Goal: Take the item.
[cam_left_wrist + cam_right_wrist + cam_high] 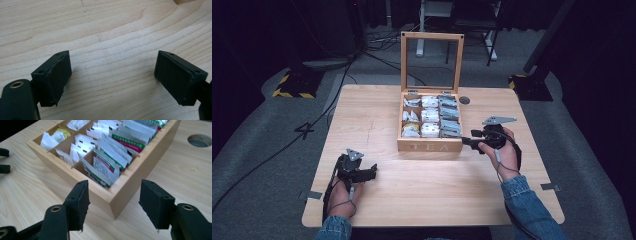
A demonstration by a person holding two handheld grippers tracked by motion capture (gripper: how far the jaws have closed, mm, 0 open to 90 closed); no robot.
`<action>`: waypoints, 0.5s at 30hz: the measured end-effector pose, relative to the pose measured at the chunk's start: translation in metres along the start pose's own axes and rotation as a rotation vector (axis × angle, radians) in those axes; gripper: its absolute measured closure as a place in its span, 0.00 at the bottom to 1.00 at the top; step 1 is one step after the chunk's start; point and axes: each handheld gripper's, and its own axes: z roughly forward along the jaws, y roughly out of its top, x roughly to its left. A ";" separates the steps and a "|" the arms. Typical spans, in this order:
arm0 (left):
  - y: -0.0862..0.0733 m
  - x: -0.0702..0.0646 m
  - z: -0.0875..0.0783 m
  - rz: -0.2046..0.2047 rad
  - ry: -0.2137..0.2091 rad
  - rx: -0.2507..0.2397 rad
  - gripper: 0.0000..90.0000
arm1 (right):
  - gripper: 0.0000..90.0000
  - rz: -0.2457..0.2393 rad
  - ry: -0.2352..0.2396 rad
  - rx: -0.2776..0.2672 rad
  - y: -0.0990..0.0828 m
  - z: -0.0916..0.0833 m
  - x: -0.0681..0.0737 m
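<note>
The tea box (430,145) stood open toward the worktop's (377,100) far edge; the right gripper (113,205) gaped at its front right corner; the left gripper (112,75) lay spread near the front left corner.

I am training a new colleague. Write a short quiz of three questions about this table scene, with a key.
1. True or false: the hinged lid of the wooden compartmented tea box stands open.
2. Which hand-held gripper is nearer the box: A left, B right?
3. Fill in: the round hole in the light wooden table lies beside the box's far ____ corner.

Key: 1 true. 2 B; the right gripper's open jaws face the box's near right corner. 3 right.
</note>
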 end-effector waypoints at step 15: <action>0.002 0.001 0.002 0.002 -0.003 0.000 0.16 | 0.45 -0.054 0.020 -0.038 0.037 -0.014 0.016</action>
